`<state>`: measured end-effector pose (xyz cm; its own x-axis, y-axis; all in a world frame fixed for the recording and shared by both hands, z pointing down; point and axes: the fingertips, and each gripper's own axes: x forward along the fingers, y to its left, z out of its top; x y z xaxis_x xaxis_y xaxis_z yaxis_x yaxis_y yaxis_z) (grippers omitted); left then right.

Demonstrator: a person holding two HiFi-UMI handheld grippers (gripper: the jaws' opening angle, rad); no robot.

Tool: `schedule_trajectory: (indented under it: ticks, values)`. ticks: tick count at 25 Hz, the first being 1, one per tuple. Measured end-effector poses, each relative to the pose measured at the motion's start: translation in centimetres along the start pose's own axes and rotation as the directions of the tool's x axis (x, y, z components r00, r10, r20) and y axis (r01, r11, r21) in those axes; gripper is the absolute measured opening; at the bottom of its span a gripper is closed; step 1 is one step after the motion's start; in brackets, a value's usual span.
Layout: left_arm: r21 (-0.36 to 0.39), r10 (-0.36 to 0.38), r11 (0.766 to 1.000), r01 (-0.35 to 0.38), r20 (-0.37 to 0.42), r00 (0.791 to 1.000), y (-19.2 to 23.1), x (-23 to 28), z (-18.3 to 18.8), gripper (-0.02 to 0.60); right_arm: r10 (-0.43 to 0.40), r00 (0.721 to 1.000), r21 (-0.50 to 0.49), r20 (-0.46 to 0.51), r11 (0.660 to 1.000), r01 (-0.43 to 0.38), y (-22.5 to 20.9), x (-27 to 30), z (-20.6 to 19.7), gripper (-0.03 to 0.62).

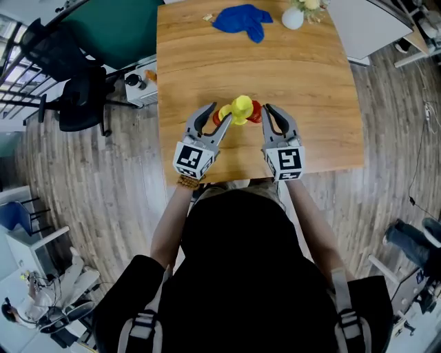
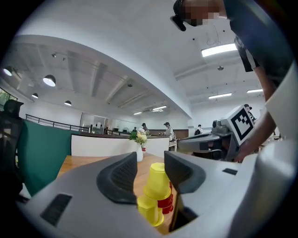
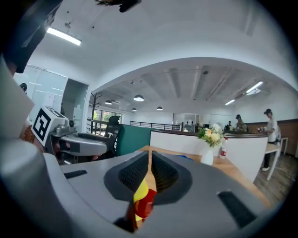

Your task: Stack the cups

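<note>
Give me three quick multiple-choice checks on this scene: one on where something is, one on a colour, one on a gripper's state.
1. Where does the blue cloth lie?
A. At the far end of the table, near the white vase
B. On the floor
C. On the black chair

2. What colour is the cup that sits upside down on the red cups?
A. Green
B. Yellow
C. White

3. How do the jaws of the right gripper stand?
A. Wide apart
B. Closed together
C. Clamped on the vase

Answers:
1 A: the head view shows it beside the vase, across the table.
2 B: the left gripper view shows a yellow one capping the red ones.
3 B: the right gripper view shows its pads nearly touching.
</note>
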<state>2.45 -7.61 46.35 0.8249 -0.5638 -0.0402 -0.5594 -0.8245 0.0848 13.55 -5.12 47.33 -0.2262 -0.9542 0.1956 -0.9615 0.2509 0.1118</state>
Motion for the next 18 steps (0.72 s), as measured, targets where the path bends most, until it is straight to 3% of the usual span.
schedule_trajectory:
  ticks: [4, 10, 18]
  values:
    - [0.033, 0.037, 0.999, -0.037, 0.002, 0.999, 1.2, -2.1, 0.2, 0.073, -0.01, 1.0, -0.031, -0.014, 0.999, 0.009, 1.8, 0.7, -0.2, 0.006]
    - [0.036, 0.107, 0.994, -0.107, -0.015, 0.994, 3.5, -5.0, -0.1, 0.04, 0.044, 0.998, -0.07, -0.044, 0.996, -0.047, 4.2, 1.2, -0.9, 0.005]
    - [0.035, 0.141, 0.99, -0.14, -0.056, 0.988, 5.3, -6.6, -1.2, 0.035, 0.082, 0.994, -0.094, -0.071, 0.992, -0.088, 5.9, 1.9, -1.4, 0.005]
